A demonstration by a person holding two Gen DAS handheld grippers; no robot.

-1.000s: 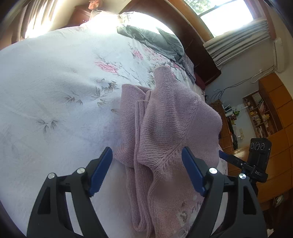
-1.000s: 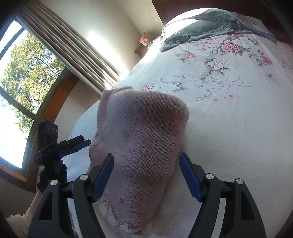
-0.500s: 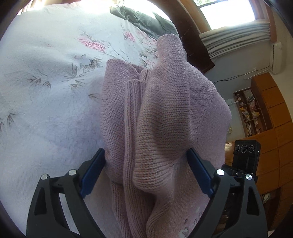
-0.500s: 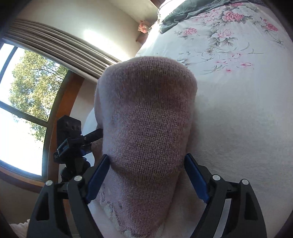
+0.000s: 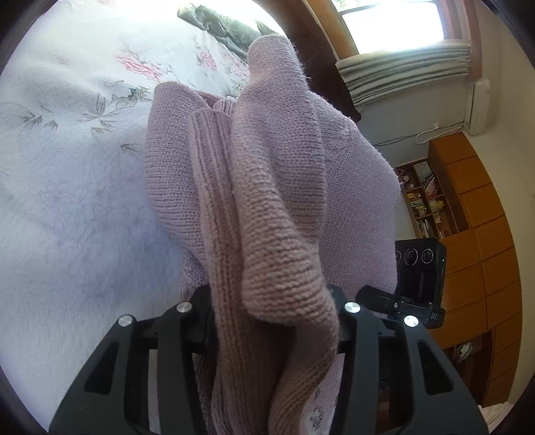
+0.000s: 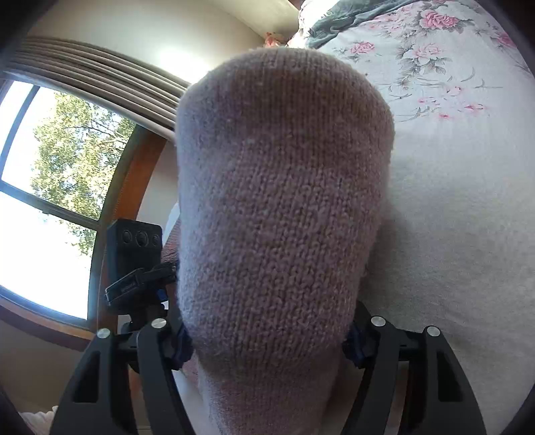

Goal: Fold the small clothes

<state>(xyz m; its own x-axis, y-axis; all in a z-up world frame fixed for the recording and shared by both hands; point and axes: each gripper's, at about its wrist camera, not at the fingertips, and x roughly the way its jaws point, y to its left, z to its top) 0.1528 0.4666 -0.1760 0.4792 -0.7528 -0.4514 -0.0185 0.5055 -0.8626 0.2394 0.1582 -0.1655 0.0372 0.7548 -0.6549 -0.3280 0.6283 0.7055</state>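
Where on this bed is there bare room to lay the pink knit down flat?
The widest free patch is the floral bedspread left of the pink sweater, running up to the grey blanket at the head. In the right wrist view, bare bedspread also lies right of the sweater. It is crowded around both grippers, where bunched knit fills the space, and near the black camera at the bed's edge.

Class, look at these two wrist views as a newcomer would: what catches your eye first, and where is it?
A bulky mauve knitted sweater fills the centre of both views, bunched between the fingers of the left hand-held gripper and the right hand-held gripper. Behind it spreads a white bedspread with pink flowers, with a bright window at the left of the right view.
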